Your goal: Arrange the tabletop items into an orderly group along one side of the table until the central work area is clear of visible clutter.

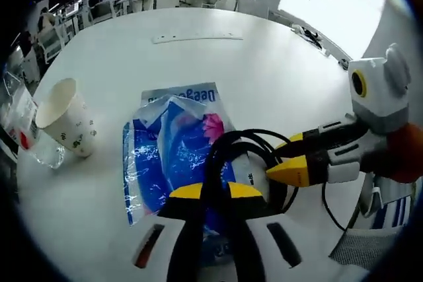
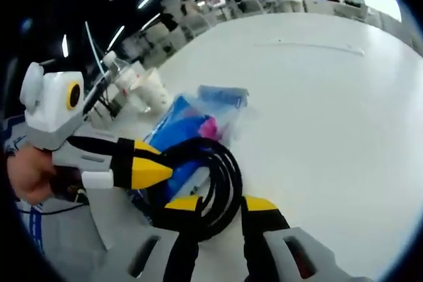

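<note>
Black cable (image 1: 228, 156), a glossy round-section cord bunched into loose loops, sat on top of the blue plastic bag (image 1: 175, 143) near the table's near edge, and both grippers were closed on it. In the left gripper view the left gripper (image 1: 215, 193), yellow-tipped with black jaws, had its jaws pinched together around the strands running up between them. The right gripper (image 1: 291, 166) came in from the right, its yellow tips meeting on the loop's far side. In the right gripper view the right gripper (image 2: 221, 203) showed the coil (image 2: 211, 176) lying between its yellow pads; jaws looked set against the cord, not fully together. The left gripper (image 2: 149, 170) reached in from the left, tips touching the same coil. Bag (image 2: 198, 113) was crinkly clear film over blue print with a pink flower patch, flat, wrinkled, shiny. Paper cup (image 1: 66, 117), white with small dark leaf marks, stood tilted left of the bag, apart from it; inside could not be seen to hold anything. A clear plastic cup (image 1: 46, 153) sat just beside it, contents unclear. Table (image 1: 198, 64) was smooth, white, rounded. A thin pale strip (image 1: 198, 37) lay far across it. A person's hand (image 2: 30, 173) held the left gripper's handle. Chairs and desks stood blurred behind.
</note>
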The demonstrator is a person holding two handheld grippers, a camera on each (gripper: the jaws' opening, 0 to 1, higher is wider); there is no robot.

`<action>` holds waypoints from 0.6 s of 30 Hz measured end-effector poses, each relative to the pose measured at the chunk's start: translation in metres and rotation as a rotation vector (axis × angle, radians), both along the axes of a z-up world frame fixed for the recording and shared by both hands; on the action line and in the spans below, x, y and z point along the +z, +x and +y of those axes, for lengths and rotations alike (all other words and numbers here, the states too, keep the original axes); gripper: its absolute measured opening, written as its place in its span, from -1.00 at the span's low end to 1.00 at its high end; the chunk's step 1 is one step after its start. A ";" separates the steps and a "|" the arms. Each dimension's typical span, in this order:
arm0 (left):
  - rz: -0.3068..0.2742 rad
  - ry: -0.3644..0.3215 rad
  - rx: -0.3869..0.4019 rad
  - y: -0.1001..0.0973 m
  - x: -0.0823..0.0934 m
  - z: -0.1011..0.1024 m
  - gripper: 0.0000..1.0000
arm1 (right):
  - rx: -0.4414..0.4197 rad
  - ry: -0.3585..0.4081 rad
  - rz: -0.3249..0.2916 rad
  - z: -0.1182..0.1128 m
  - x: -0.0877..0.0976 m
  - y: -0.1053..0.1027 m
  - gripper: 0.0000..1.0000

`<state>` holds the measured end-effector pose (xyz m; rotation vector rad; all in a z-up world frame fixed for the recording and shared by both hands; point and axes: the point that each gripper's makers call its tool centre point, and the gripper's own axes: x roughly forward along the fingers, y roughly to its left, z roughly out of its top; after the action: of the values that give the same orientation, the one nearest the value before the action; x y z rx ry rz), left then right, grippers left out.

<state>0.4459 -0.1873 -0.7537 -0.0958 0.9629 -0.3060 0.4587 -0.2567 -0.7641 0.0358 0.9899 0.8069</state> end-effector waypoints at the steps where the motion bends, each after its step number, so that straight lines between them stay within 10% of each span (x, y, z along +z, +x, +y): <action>1: 0.004 0.002 0.005 0.000 0.000 0.000 -0.86 | -0.014 0.000 -0.003 -0.001 0.001 0.002 -0.71; 18: -0.007 -0.069 0.060 -0.003 0.013 -0.018 -0.93 | -0.028 0.007 -0.015 -0.023 0.012 -0.004 -0.85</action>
<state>0.4425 -0.2054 -0.7404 -0.1862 0.9414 -0.2843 0.4545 -0.2798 -0.7523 0.0501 0.9704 0.7838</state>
